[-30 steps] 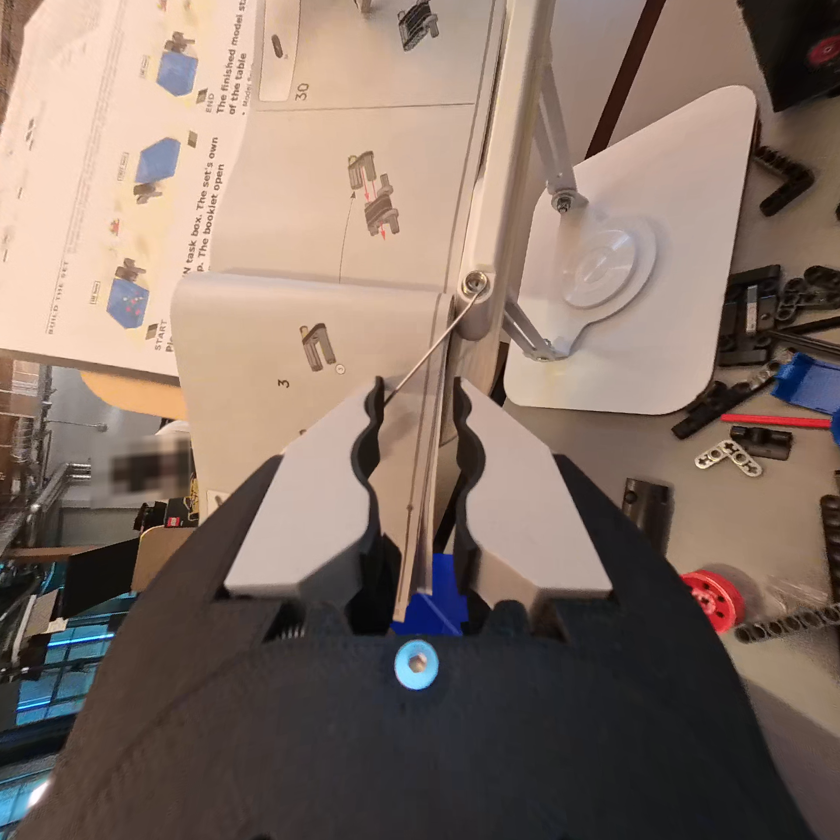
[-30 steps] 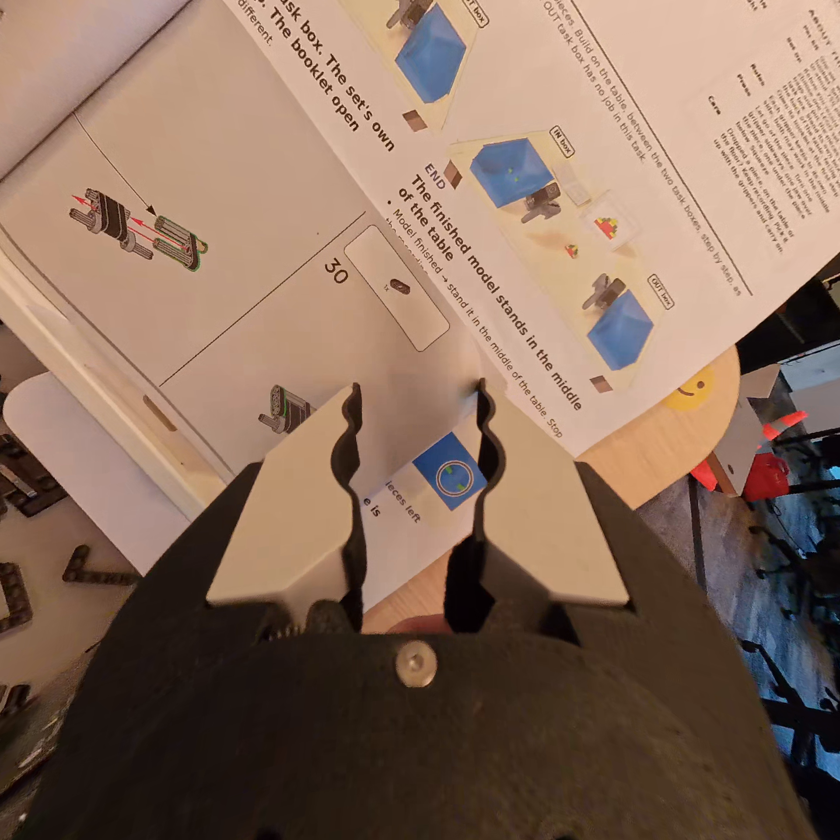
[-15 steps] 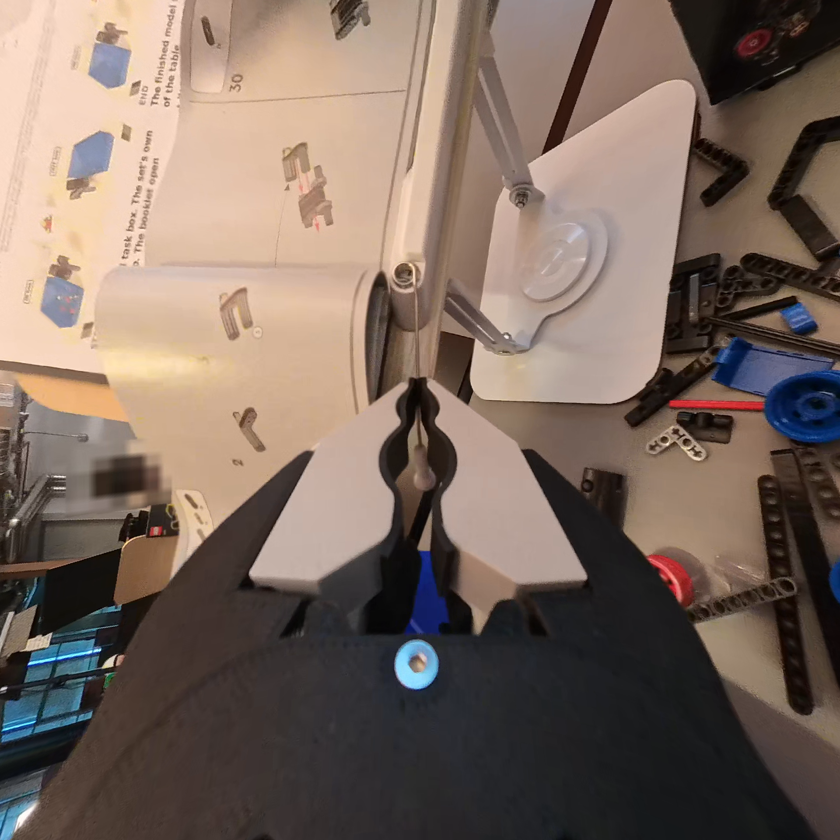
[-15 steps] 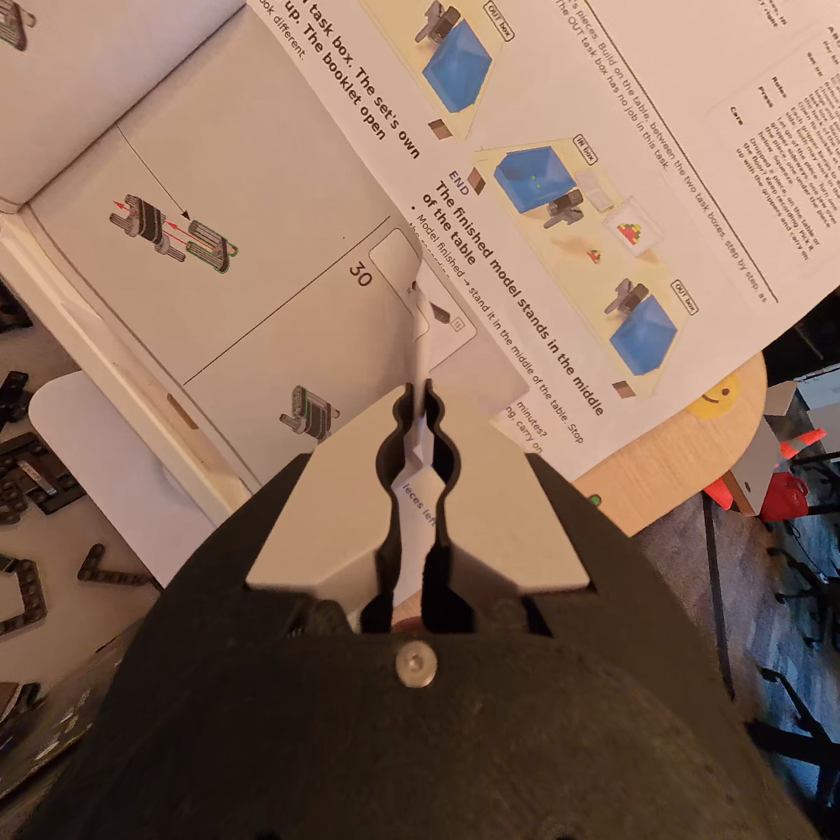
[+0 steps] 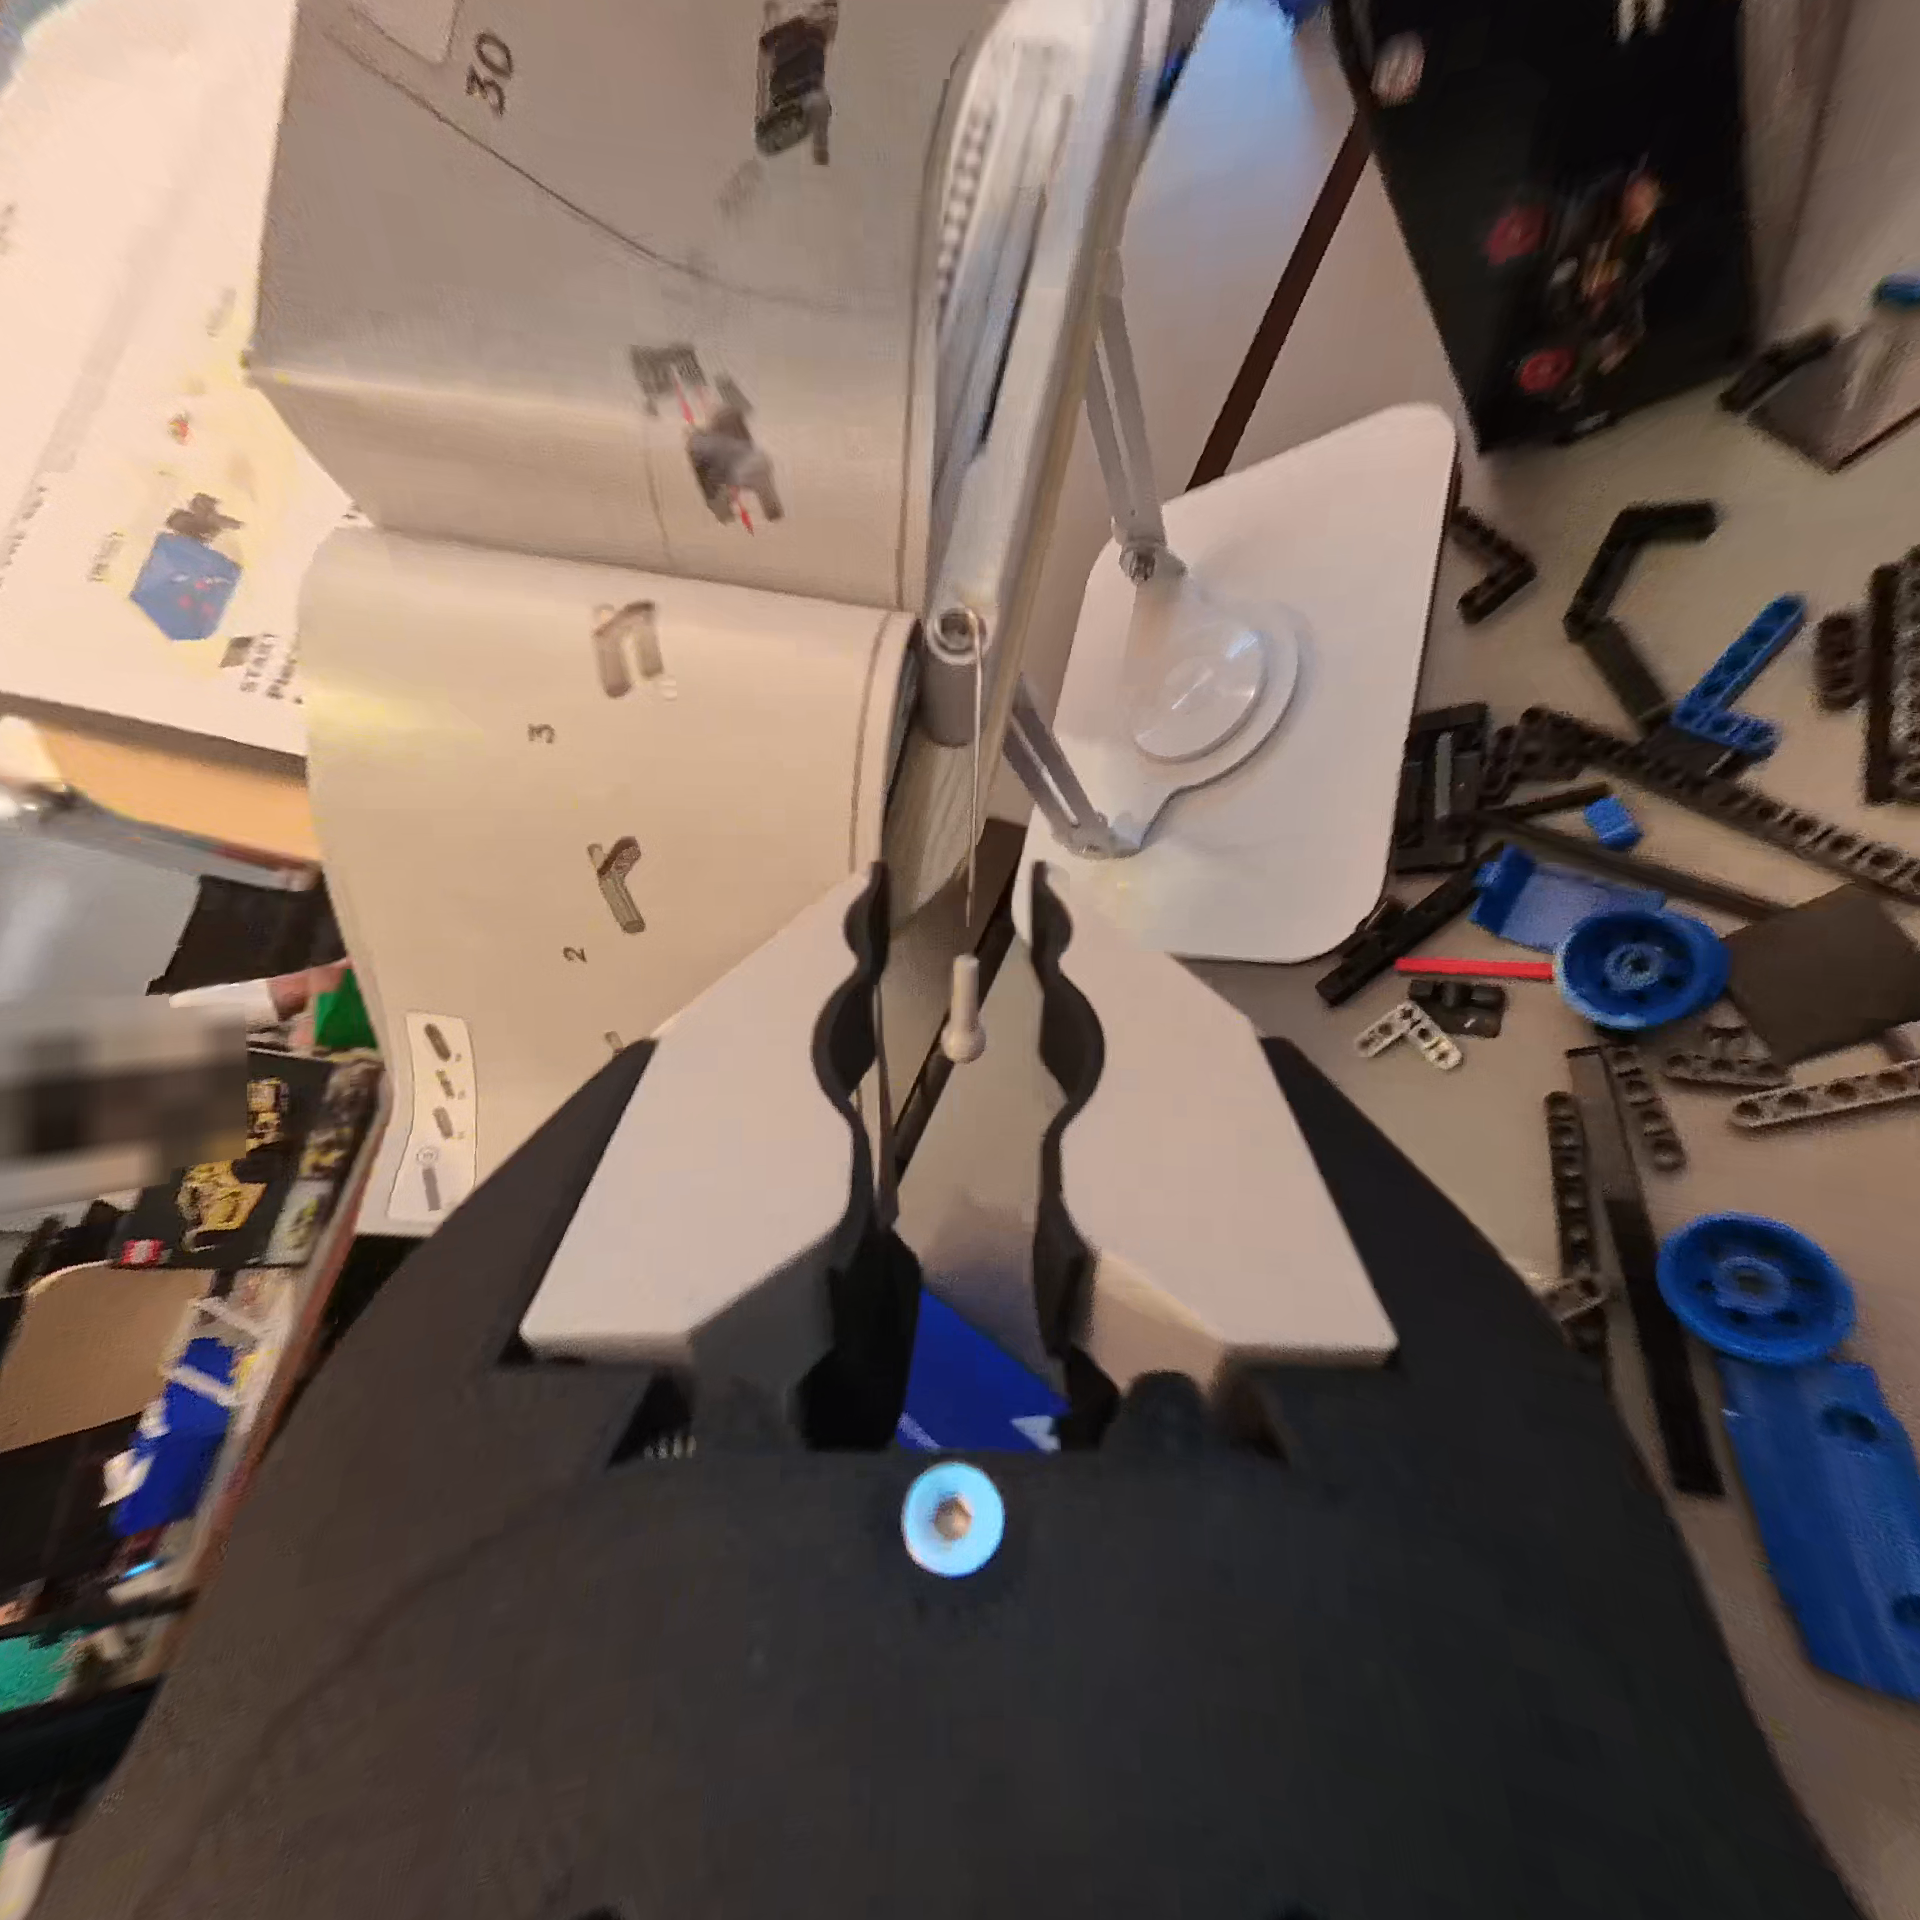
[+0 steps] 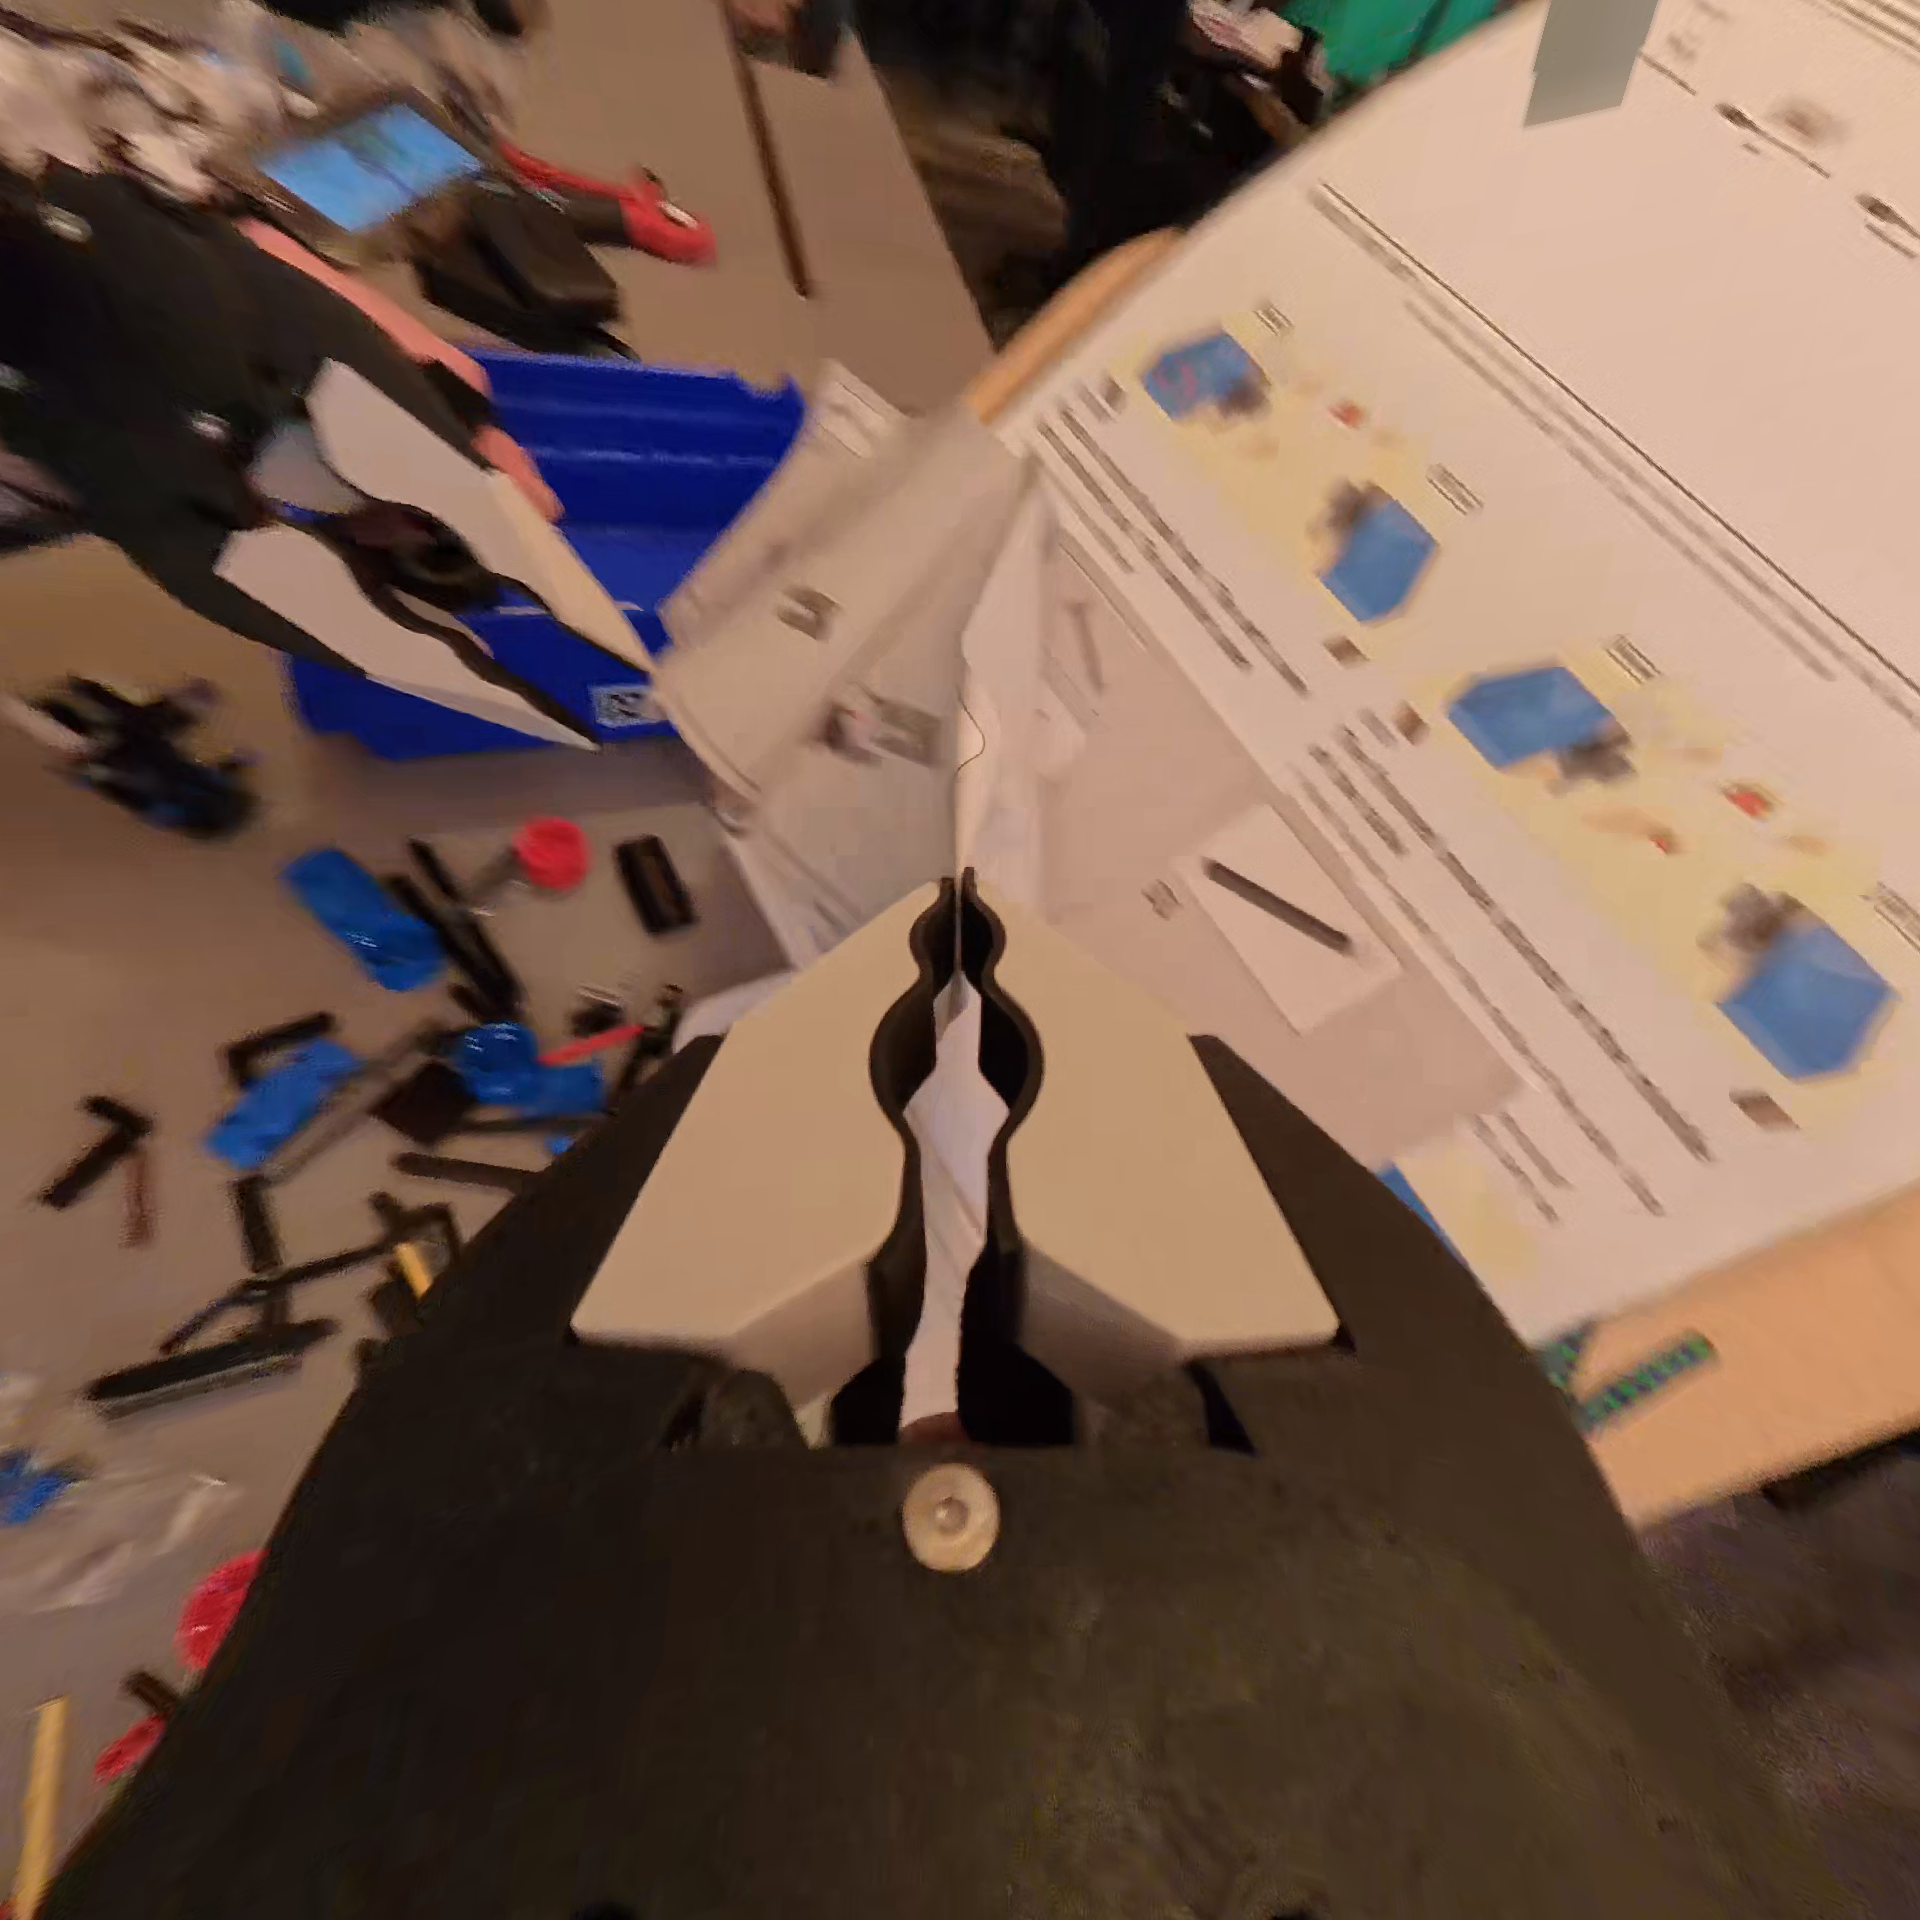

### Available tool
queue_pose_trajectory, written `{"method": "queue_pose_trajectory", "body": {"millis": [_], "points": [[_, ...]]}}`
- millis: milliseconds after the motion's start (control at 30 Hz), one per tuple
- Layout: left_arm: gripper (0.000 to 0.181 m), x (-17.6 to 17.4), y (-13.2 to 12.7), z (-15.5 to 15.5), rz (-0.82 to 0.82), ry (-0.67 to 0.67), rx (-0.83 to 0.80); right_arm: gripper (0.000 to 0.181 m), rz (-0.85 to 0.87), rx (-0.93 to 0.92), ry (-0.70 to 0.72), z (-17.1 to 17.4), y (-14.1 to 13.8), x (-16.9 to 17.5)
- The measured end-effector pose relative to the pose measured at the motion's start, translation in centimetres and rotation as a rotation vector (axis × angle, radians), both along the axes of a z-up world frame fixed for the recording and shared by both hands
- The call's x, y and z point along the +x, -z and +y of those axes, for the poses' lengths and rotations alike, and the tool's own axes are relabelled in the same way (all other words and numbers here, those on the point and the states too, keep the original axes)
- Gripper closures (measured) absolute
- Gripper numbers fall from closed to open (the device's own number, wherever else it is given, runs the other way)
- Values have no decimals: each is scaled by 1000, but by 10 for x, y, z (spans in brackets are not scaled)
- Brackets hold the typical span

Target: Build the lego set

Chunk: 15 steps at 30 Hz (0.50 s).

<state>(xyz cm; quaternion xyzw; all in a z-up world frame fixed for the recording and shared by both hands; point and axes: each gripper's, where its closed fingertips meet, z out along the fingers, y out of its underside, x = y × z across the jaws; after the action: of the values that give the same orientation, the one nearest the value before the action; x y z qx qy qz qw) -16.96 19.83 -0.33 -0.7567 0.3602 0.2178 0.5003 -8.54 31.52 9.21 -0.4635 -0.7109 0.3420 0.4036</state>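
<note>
The open instruction booklet [image 5: 623, 779] rests on a white stand [image 5: 1247, 675]. My left gripper [image 5: 956, 883] is open, and the stand's thin wire page holder with a white tip [image 5: 964, 1003] hangs free between its fingers. My right gripper [image 6: 956, 883] is shut on a booklet page [image 6: 961, 1049], held edge-on and lifted off the booklet [image 6: 862, 675]. The left gripper also shows in the right wrist view [image 6: 416, 561], open by the booklet's left side. Loose black and blue Lego pieces [image 5: 1662, 831] lie on the table right of the stand.
A large printed sheet [image 6: 1455, 623] hangs behind the booklet. A blue bin [image 6: 623, 488] stands beyond the left gripper. Two blue wheels [image 5: 1636, 966], [image 5: 1756, 1299], a red wheel [image 6: 551, 847] and a black box [image 5: 1558, 208] are on the table. Tip to tip, the grippers are about 20 cm apart.
The left gripper closed on the wire page holder, then opened and let it go. The right gripper closed on a booklet page and swung it over toward the left.
</note>
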Motion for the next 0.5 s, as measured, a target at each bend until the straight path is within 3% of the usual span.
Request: {"method": "queue_pose_trajectory", "body": {"millis": [267, 500], "points": [[115, 27, -37, -14, -308, 72, 103, 181, 60, -173, -229, -122, -26, -61], [125, 16, -58, -33, -736, 161, 126, 175, 30, -199, -235, -157, -12, -120]]}}
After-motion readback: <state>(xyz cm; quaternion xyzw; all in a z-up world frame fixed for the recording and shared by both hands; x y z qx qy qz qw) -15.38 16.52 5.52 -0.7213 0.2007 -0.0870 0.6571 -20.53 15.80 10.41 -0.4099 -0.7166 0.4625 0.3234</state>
